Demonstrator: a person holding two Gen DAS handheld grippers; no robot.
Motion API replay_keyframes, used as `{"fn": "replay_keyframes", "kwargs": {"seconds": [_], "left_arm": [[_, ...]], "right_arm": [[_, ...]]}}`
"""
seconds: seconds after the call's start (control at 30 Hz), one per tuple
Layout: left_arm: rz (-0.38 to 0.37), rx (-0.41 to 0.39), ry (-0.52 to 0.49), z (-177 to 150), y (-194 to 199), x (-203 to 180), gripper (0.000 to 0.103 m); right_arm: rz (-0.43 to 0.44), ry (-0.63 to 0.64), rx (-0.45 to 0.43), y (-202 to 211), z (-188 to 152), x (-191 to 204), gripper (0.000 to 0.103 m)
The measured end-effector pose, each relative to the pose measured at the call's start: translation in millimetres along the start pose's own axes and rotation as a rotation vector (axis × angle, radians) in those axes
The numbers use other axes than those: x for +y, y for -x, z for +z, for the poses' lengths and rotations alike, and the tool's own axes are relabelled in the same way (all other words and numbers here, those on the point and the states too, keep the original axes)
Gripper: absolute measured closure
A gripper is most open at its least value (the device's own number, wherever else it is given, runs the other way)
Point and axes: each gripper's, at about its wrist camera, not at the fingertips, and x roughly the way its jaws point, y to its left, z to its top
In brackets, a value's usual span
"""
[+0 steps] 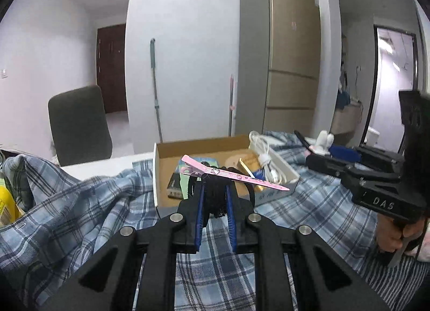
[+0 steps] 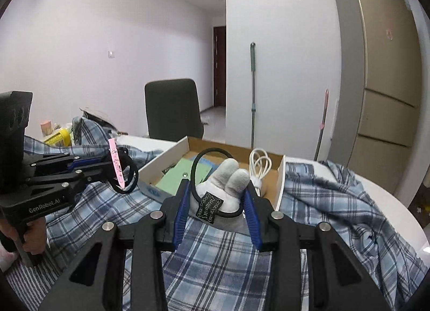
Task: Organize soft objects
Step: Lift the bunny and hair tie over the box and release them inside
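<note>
the left gripper (image 1: 215,190) is clenched on a bunch of black hair ties (image 1: 215,198), and a long pink hair clip (image 1: 231,172) lies across the top of them, slanting from upper left down to lower right. in the right wrist view the same clip hangs nearly upright with black loops dangling beside it. this gripper is held level above a blue checked cloth (image 1: 88,198), just in front of an open cardboard box (image 1: 158,176) that holds a green card, some small packets and a coiled white cable (image 1: 264,160).

the right gripper (image 2: 217,198) is clamped on a small white plush toy (image 2: 228,184) with two rounded grey-white ears pointing up. a black hair tie (image 2: 197,166) loops around the toy, and a dark patterned tag (image 2: 209,207) hangs at its front; the tag may be sewn to the toy, though the view is not clear enough to be sure. the toy sits over the cloth at the near edge of the box. each gripper is held by a hand (image 2: 32,235) low at the frame edge, pointing forward towards the box.
</note>
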Motion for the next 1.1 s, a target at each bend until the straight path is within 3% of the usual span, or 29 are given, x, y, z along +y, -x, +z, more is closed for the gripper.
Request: {"fn": "replay_keyframes", "kwargs": {"seconds": [0.37,0.6,0.87,1.1], "left_arm": [[0.005,-0.135,0.000,15,31,-12,0.087],[0.017,-0.258,-0.032,55,46,-29,0.087],[0.023,-0.352,-0.003,90,21,-27,0.087],[0.042,-0.313,0.060,87,-26,-5,0.087]], "right_arm": [[-0.012,-0.005,-0.075,15,5,-1,0.066],[-0.015,-0.008,-0.113,22,44,1,0.066],[-0.067,-0.019,-0.137,-12,76,-3,0.066],[-0.063,-0.020,-0.104,-60,71,-4,0.066]]}}
